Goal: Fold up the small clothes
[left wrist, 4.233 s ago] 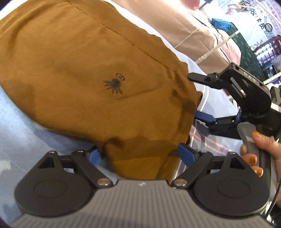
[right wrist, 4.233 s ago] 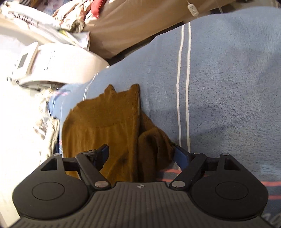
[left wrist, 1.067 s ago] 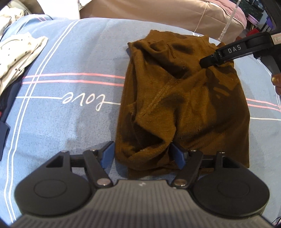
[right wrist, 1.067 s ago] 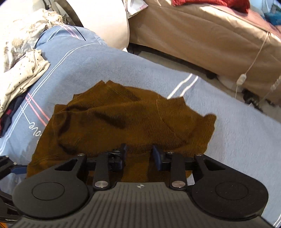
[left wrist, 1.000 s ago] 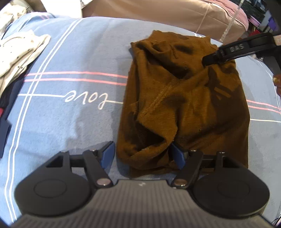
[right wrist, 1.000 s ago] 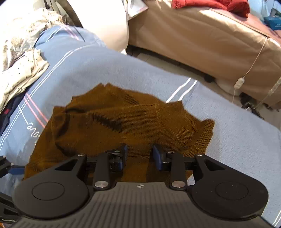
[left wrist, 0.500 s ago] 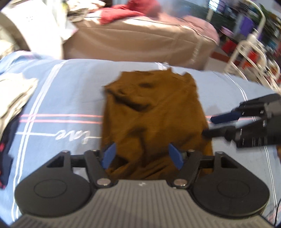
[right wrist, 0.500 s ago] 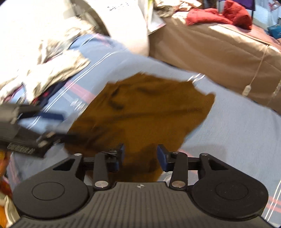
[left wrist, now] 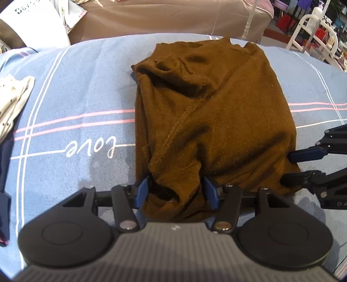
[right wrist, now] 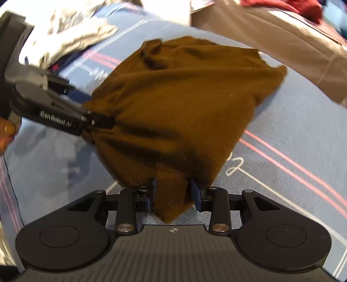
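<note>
Both grippers are at the near hem of the brown top: the left gripper has its blue pads set wide with a bunched fold of hem between them, so whether it truly pinches I cannot tell; the right gripper is clamped on a hanging corner of the top, the cloth drawn taut between its pads. From the left wrist view the right gripper sits just beside the top's near right corner. The top lies on a blue blanket, already doubled into a rough rectangle with its neckline at the far end, so I judge one fold done and a further fold plus smoothing left. It is a soft, fine-ribbed knit, rumpled along its left side with a raised seam running diagonally. The blanket is fleecy, crossed by pink and white stripes. Beyond the top's far edge stands a tan sofa.
</note>
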